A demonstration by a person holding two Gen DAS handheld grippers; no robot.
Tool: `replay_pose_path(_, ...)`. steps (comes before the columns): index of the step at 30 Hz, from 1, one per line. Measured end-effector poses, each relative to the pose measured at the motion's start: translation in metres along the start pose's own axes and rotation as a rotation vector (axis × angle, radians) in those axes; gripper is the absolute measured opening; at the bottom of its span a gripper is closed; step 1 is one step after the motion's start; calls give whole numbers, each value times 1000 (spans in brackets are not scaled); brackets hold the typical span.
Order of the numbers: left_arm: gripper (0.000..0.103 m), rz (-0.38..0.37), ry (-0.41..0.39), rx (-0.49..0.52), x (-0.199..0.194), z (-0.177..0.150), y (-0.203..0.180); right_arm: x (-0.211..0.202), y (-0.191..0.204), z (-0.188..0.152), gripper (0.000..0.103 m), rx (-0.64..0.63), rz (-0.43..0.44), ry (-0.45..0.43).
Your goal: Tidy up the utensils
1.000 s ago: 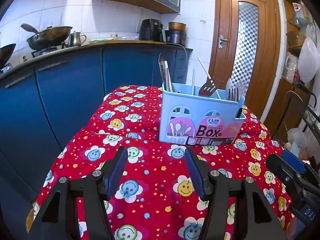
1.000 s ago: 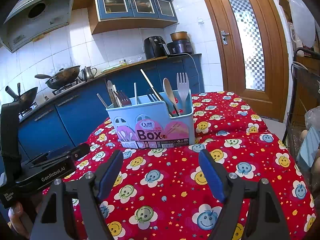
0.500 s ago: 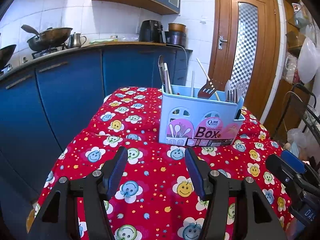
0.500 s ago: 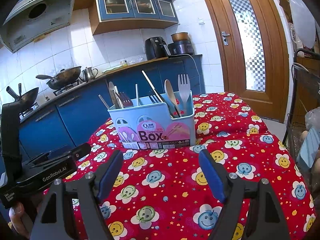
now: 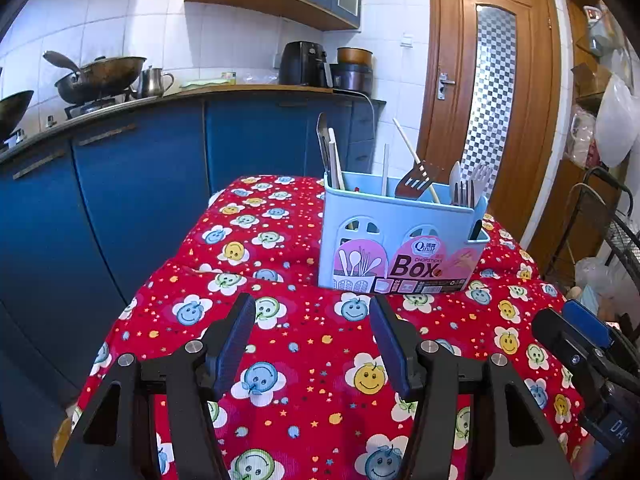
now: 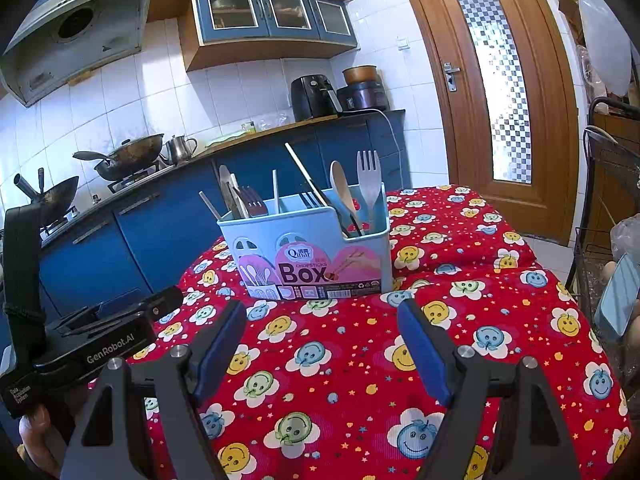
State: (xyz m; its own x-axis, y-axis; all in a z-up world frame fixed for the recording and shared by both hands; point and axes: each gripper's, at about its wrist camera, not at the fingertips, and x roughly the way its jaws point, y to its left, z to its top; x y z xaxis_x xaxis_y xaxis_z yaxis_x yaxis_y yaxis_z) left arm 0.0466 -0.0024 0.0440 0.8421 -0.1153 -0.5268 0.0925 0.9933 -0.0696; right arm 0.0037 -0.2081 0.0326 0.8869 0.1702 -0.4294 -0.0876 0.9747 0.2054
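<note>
A light blue utensil box [image 5: 400,240] labelled "Box" stands on the red smiley-print tablecloth [image 5: 304,360]; it also shows in the right wrist view [image 6: 312,256]. It holds chopsticks [image 6: 306,180], a wooden spoon [image 6: 342,188], a pale fork [image 6: 369,178], a slotted spatula [image 5: 418,180] and other utensils, all upright or leaning. My left gripper [image 5: 312,312] is open and empty, short of the box. My right gripper [image 6: 322,318] is open and empty, also just in front of the box. The left gripper's body [image 6: 104,340] shows at the lower left of the right wrist view.
Blue kitchen cabinets [image 5: 132,200] with woks [image 5: 100,76], a kettle and appliances run behind the table. A wooden door [image 5: 488,80] is at the back right. A metal rack and bags [image 5: 600,220] stand to the right of the table.
Both views have shifted very slightly; the box sits a touch nearer and more central. Both grippers stay open and empty.
</note>
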Motion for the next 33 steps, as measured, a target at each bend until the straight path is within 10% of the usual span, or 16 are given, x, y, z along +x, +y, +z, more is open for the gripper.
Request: replay_pose_path(33,61,4,-10,7,-6,4,0,0,1,0,80,0,1,0)
